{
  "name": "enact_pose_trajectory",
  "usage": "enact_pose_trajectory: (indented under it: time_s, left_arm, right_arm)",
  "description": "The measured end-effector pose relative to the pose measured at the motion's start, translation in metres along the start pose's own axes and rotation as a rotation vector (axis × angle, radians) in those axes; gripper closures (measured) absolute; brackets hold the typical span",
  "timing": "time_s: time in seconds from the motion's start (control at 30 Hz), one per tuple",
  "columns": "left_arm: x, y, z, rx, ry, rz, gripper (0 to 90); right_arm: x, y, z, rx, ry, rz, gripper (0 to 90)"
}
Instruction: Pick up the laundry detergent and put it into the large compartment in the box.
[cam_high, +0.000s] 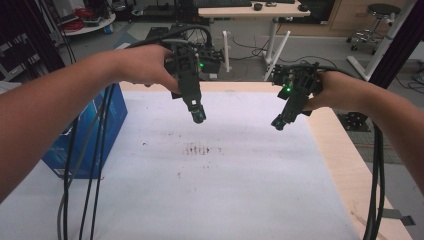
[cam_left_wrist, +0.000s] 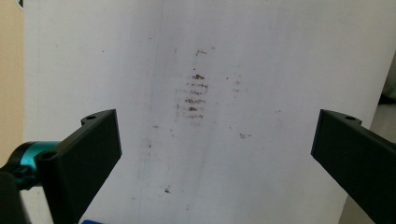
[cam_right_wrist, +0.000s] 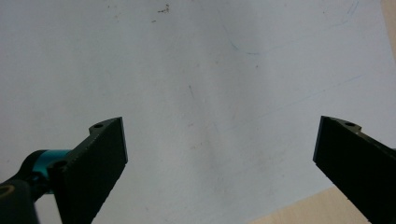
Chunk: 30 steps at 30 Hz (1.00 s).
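Note:
A white sheet (cam_high: 210, 175) covers most of the wooden table (cam_high: 345, 160). A patch of brown smudges (cam_high: 199, 149) marks its middle. My left gripper (cam_high: 196, 111) hangs above the far middle of the sheet, held by a hand. In the left gripper view the left gripper (cam_left_wrist: 217, 135) stands open over the brown smudges (cam_left_wrist: 194, 98), nothing between its fingers. My right gripper (cam_high: 280, 121) hangs above the sheet's far right part. In the right gripper view the right gripper (cam_right_wrist: 219, 144) is open over the bare white sheet (cam_right_wrist: 210, 70).
A blue box (cam_high: 92, 140) stands at the sheet's left edge. Black cables (cam_high: 95, 165) hang from the left gripper across it; another cable (cam_high: 376, 170) drops on the right. Beyond the table are a desk (cam_high: 250, 11), a stool (cam_high: 380, 20) and white frame legs (cam_high: 277, 50).

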<state>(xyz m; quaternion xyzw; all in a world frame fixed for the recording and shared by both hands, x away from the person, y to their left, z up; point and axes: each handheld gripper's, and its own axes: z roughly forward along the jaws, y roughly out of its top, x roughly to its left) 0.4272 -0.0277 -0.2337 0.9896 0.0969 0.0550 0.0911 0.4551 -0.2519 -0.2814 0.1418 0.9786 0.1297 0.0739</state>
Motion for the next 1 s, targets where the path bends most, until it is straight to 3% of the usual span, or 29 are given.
enact_pose_trajectory:
  time_s: [0.4, 1.0]
  left_arm:
    - [-0.0019, 0.0056, 0.0082, 0.013, -0.013, 0.027, 1.6]
    - [-0.0012, 0.0031, 0.0103, 0.019, -0.012, 0.023, 1.6]
  right_arm:
    - [0.0002, 0.0026, 0.004, 0.006, 0.005, -0.006, 2.0]
    - [0.0008, 0.0026, 0.0053, 0.006, 0.007, -0.004, 2.0]
